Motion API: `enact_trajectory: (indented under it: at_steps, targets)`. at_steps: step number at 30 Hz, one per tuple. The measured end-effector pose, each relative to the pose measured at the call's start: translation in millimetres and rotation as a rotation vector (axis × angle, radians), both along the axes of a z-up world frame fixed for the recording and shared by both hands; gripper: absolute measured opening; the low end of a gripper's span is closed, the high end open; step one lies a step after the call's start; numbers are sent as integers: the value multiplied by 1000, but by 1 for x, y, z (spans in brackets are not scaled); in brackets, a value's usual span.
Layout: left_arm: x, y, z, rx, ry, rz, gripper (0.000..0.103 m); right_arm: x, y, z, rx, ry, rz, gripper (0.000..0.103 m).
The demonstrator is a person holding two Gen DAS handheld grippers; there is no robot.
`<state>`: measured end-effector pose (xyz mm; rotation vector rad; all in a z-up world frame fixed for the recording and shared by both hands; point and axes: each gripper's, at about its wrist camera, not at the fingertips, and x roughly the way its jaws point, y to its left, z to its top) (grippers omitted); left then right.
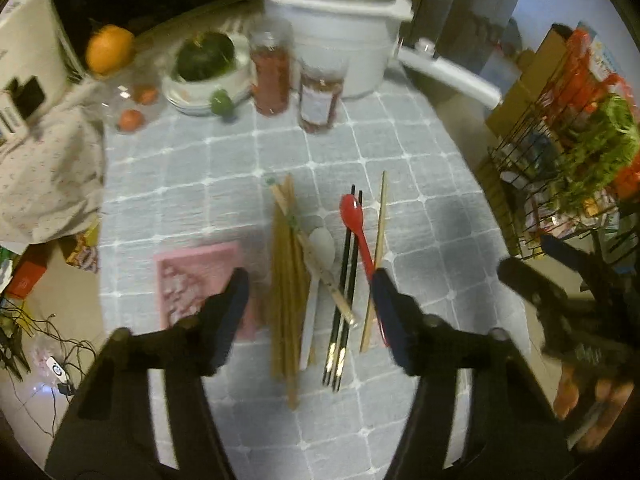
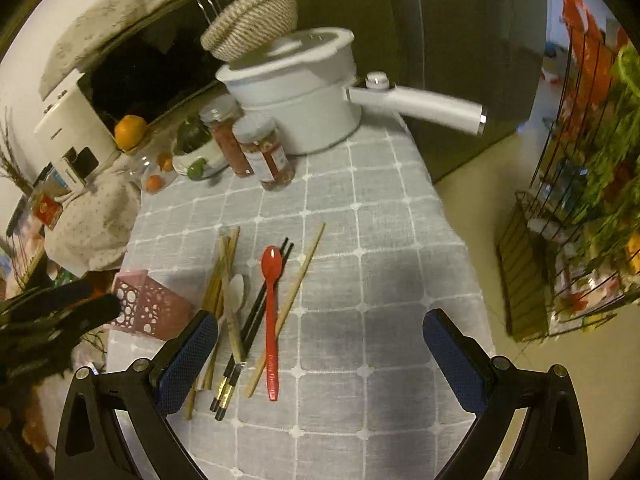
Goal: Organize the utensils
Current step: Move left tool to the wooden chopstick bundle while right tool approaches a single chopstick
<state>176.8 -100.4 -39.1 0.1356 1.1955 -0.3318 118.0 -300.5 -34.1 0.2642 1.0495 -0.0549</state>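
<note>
Left wrist view: the left hand-held gripper (image 1: 308, 280) hangs unclenched over the utensils at frame centre, gripping nothing; wooden chopsticks (image 1: 286, 280), white spoon (image 1: 322, 248), black chopsticks (image 1: 346, 280) and red spoon (image 1: 356, 224) lie loose on the checked surface (image 1: 420, 152), the pink holder (image 1: 192, 276) just left, presumably their destination.

Right wrist view: the right hand-held gripper (image 2: 320, 344) stands wide and empty; the red spoon lies left of centre between its fingers, probably the nearest pick.
</note>
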Motion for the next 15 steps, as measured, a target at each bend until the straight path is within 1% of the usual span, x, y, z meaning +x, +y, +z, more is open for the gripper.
enact_trajectory:
  at_steps: [1,3,4,6,9,13,15]
  targets:
    - [8,-6,-9,10,27,0,49,3,-2,-4,8,10,0,102]
    - [22,-16,-25,41,68,13,36,7,-7,-12,15,27,-7,101]
    - [28,-20,-31,54,75,19,33,9,-9,-16,17,37,-10,101]
    - [47,-30,-46,100,104,43,20,12,-13,-22,16,52,-22,101]
    - [75,-43,-60,131,123,90,19,13,-20,-31,9,80,-49,101]
    - [105,-43,-82,171,146,162,18,13,-27,-38,4,96,-65,101]
    - [114,-42,-94,165,178,192,14,13,-30,-39,0,98,-69,101]
